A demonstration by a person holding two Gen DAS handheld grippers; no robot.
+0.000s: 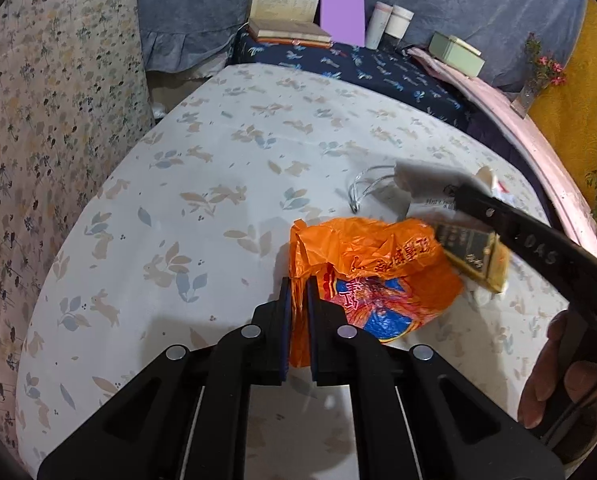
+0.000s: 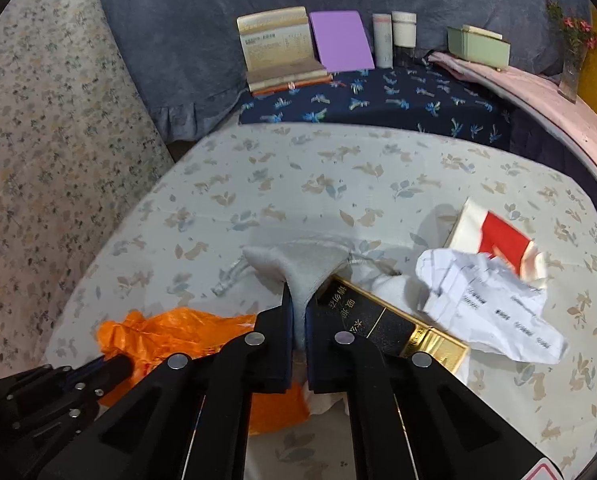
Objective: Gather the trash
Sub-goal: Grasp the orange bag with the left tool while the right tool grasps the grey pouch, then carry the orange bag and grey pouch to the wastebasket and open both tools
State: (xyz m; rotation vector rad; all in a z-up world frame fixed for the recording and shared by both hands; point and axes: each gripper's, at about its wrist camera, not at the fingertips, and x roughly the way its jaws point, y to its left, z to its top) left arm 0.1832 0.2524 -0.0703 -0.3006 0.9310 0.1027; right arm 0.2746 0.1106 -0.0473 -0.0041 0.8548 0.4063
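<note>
Orange plastic bag (image 1: 378, 280) pinched in my left claw (image 1: 298, 296), grey cloth pouch (image 2: 298, 268) clamped in my right claw (image 2: 298, 312); either thin fold risked slipping free if tugged.

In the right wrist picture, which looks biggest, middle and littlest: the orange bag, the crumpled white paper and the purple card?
1. Orange bag, though the claws hide part of it.
2. Crumpled white paper, nearly as big.
3. Purple card, smallest, but it stands far back, so it may only look little.
</note>
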